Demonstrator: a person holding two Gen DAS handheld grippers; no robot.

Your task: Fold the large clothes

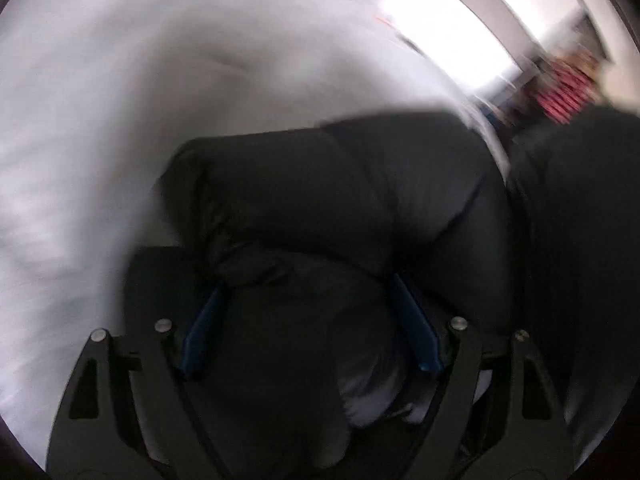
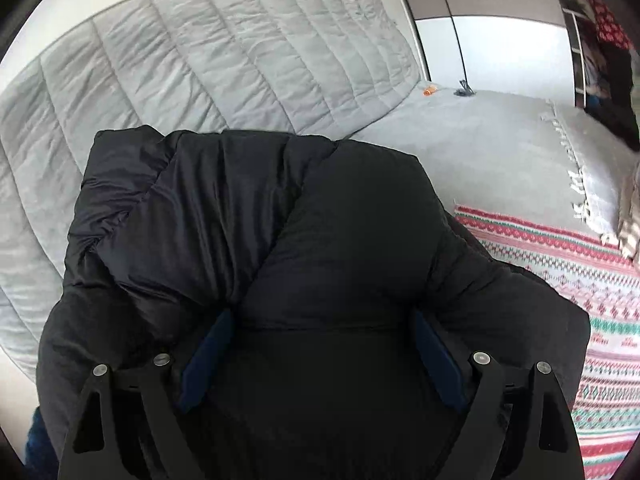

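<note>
Black puffer jacket point(image 2: 320, 220) bulges between both grippers' wide jaws.

The black puffy quilted jacket point(image 2: 280, 240) lies bunched on the bed, on top of the grey quilted bedspread point(image 2: 200, 60), which spreads behind it and to its left. To the jacket's right lies the red, green and white patterned woven blanket point(image 2: 600, 320). Behind and to the right of the jacket lies a small orange object point(image 2: 430, 90). Nearest the camera, jacket folds sit between each gripper's fingers.
</note>
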